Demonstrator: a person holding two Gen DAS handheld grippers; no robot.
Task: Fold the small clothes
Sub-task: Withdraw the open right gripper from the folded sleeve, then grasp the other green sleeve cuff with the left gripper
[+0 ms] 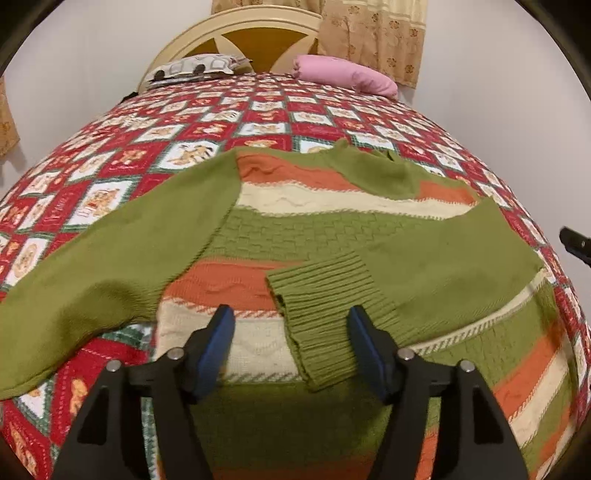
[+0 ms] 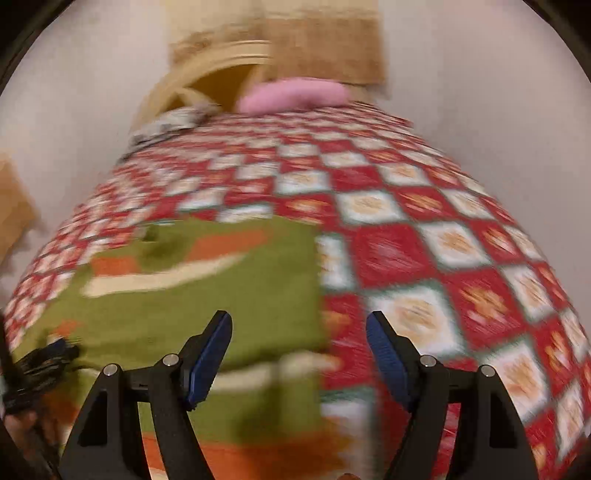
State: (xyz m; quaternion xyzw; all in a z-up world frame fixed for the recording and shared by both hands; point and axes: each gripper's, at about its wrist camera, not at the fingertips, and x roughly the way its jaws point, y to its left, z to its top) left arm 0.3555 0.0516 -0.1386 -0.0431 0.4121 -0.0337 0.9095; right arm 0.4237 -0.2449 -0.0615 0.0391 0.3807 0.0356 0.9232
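Quilted bed [image 1: 258,122], striped sweater [image 1: 295,229] (sleeve folded across), left gripper [image 1: 291,317] and right gripper [image 2: 299,321] jaws wide, empty

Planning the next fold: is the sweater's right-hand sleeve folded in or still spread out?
Folded in: the green knitted sleeve lies across the striped sweater body, ribbed cuff on top.

I am in a bedroom at home. A bed [image 1: 258,122] fills the room before me, spread with a red and white patchwork quilt [image 1: 122,177] (little bear pictures in the squares). At its far end stands a cream arched headboard [image 1: 236,33], with a patterned pillow [image 1: 192,68] and a pink pillow [image 1: 347,75] against it. Floral beige curtains [image 1: 373,33] hang on plain white walls [image 1: 85,62].
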